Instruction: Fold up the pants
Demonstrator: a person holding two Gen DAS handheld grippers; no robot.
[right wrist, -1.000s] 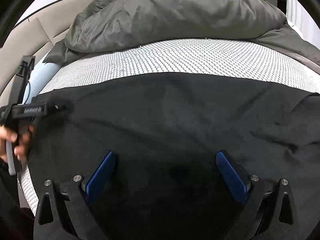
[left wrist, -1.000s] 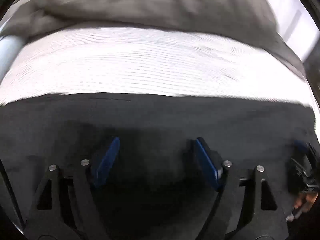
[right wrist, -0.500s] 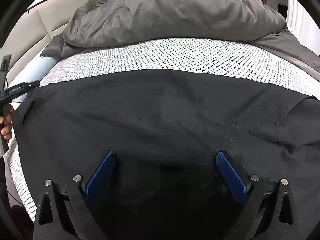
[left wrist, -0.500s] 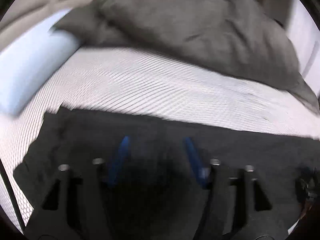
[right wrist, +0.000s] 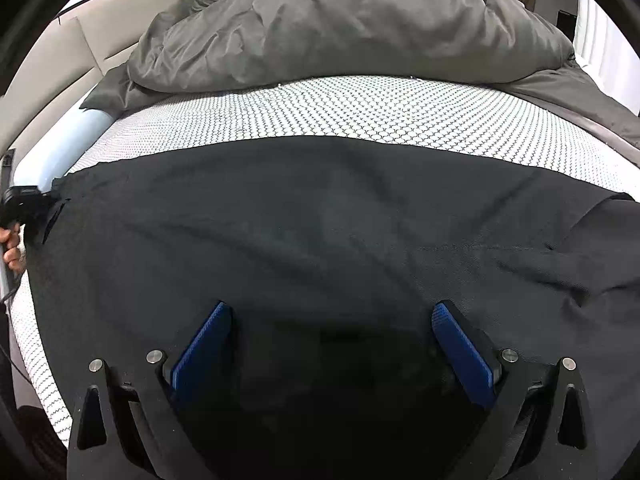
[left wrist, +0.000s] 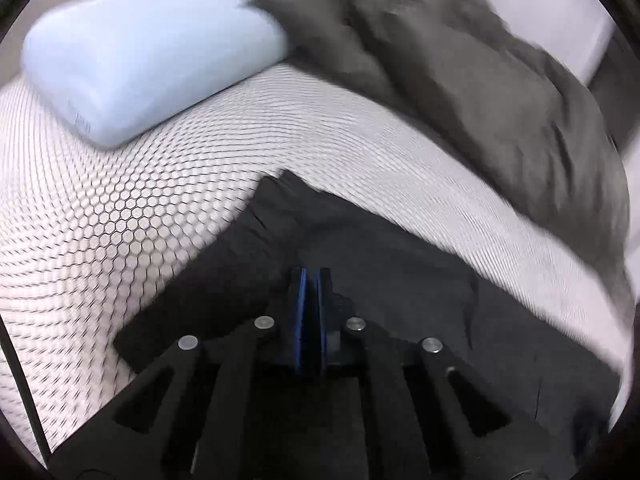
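Nothing readable from my end

I can spot a small grey mark on the near end of the pale blue pillow (left wrist: 152, 52) and a tiny pale label on the left gripper (right wrist: 28, 200), but both are too blurry and small to read.

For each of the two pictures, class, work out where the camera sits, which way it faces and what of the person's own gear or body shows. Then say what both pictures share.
Left wrist: on the left gripper, jaws together, over the black pants at their end, facing the blue pillow.
Right wrist: on the right gripper, jaws wide apart, looking down across the pants toward the grey duvet; a hand shows at the left edge.
Shared: pants, patterned mattress, duvet, pillow.
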